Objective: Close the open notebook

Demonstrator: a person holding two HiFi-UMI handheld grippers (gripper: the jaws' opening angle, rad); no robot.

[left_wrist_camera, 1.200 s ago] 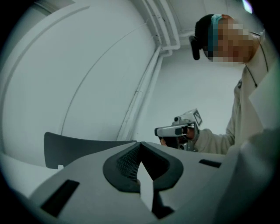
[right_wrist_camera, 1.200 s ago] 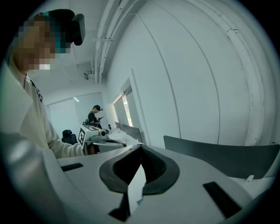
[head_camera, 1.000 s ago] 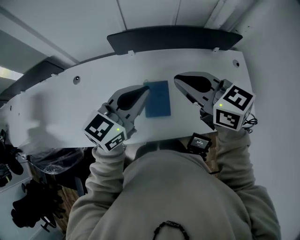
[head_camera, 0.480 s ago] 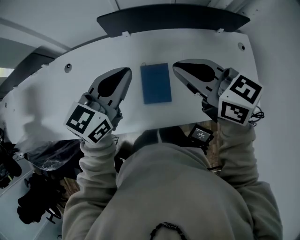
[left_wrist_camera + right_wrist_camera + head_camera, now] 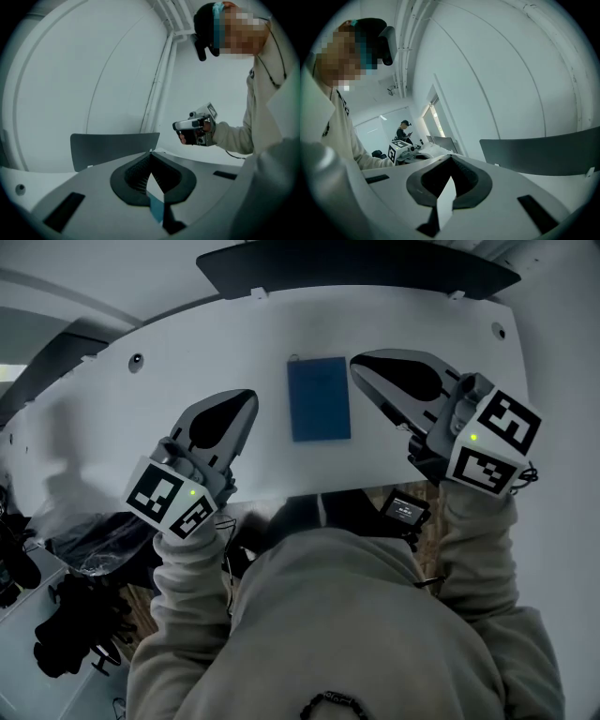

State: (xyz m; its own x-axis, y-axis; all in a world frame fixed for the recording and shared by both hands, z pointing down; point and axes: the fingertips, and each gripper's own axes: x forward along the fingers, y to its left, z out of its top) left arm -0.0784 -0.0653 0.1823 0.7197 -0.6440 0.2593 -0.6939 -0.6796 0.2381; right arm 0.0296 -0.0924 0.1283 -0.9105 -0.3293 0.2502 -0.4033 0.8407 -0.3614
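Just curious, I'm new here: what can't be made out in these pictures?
Blue notebook: left gripper view shows only a sliver; the left tongs cover the rest.
Small black device, head view: screen too small to read.
Table, near edge, head view: hidden by the person's shoulders.

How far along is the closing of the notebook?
Done: the flat blue rectangular notebook lies closed on the white table. In hand: nothing; the left gripper and right gripper flank it, both shut and empty. Left: nothing visible.
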